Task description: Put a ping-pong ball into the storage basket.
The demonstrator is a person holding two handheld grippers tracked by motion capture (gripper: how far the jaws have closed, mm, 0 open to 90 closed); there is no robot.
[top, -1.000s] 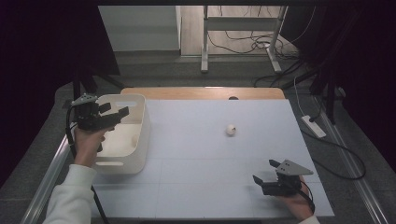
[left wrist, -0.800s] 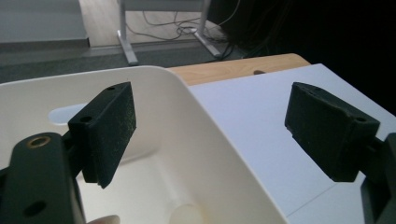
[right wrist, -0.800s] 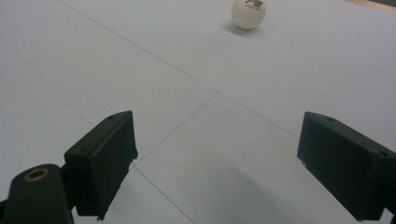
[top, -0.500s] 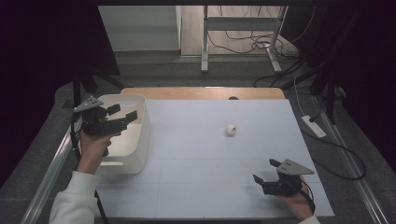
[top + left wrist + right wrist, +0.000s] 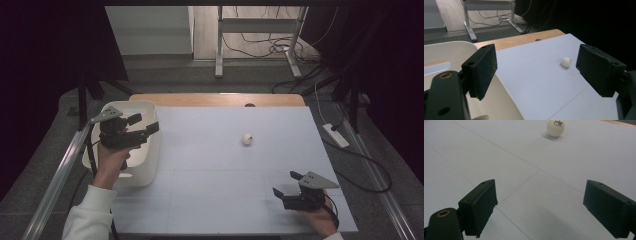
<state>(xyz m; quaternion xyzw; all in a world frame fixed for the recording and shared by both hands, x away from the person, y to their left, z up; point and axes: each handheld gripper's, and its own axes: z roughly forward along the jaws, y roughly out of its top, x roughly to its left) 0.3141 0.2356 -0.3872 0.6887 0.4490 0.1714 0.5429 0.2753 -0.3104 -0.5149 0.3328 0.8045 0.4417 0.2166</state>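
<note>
the table (image 5: 210, 200) carries a pale white mat over a wooden top, whose bare wood shows along the far edge. at the left side of the mat stands a white plastic bin (image 5: 148, 165), open at the top, with a slot handle in its near wall. the left gripper (image 5: 150, 129) is held in a hand above the bin's right rim, pointing level toward the right side of the table; its jaws stand wide apart with nothing between them, and neither pad touches the bin. from the left gripper view the bin's curved white wall (image 5: 506, 100) lies below the left jaw, and a white ping-pong ball (image 5: 566, 61) sits farther off on the mat, seen in the gap close to the right jaw but well beyond it. in the high view that ball (image 5: 247, 139) rests alone near the middle of the mat, slightly to the far and right side, well apart from the bin and from both grippers. the right gripper (image 5: 280, 191) sits low at the near right corner of the mat, held in a hand, pointing left and toward the far side. its jaws are likewise spread wide and empty. from the right gripper view the ball (image 5: 555, 128) lies far ahead on the mat, with printed lettering on its upper face, too small to read.
</note>
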